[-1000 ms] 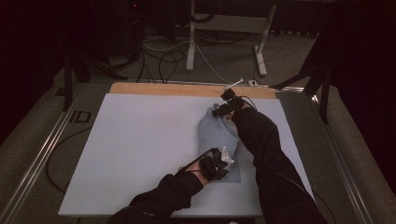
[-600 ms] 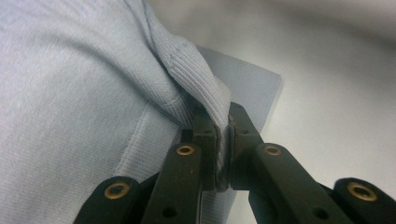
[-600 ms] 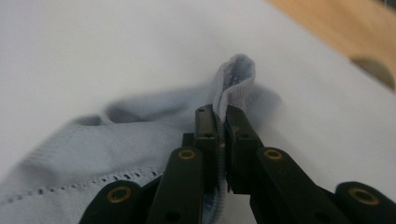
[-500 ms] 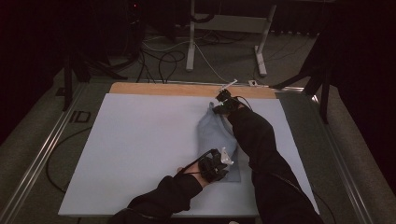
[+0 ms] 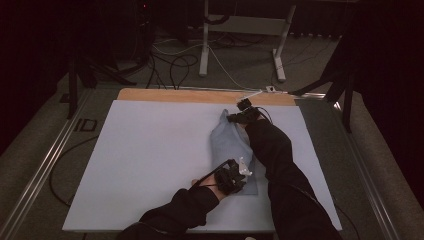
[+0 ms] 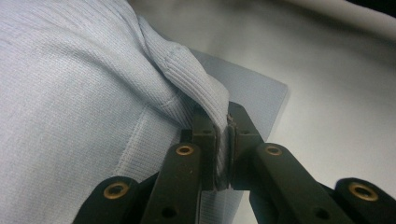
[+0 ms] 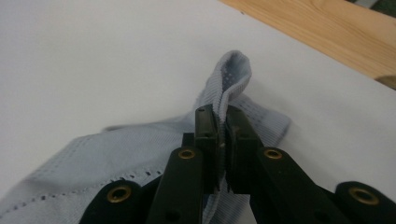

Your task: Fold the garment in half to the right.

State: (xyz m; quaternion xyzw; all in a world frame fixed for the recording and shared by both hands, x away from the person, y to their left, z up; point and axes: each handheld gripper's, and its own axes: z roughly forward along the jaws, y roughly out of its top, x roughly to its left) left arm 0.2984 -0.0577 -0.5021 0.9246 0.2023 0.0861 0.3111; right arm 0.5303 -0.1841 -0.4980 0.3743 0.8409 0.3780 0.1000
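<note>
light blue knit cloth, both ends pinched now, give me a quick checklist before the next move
1. Left gripper shut on a ribbed fold of the light blue knit cloth: ok.
2. Right gripper shut on the far ribbed edge, its jaws having just closed: ok.
3. Cloth lying flat between the grips: not ok, bunched and creased.
4. Cloth wholly on the pale grey table mat: ok.
5. Mat free of other things near the cloth: ok.
6. How deep each grip bites: cannot tell.
</note>
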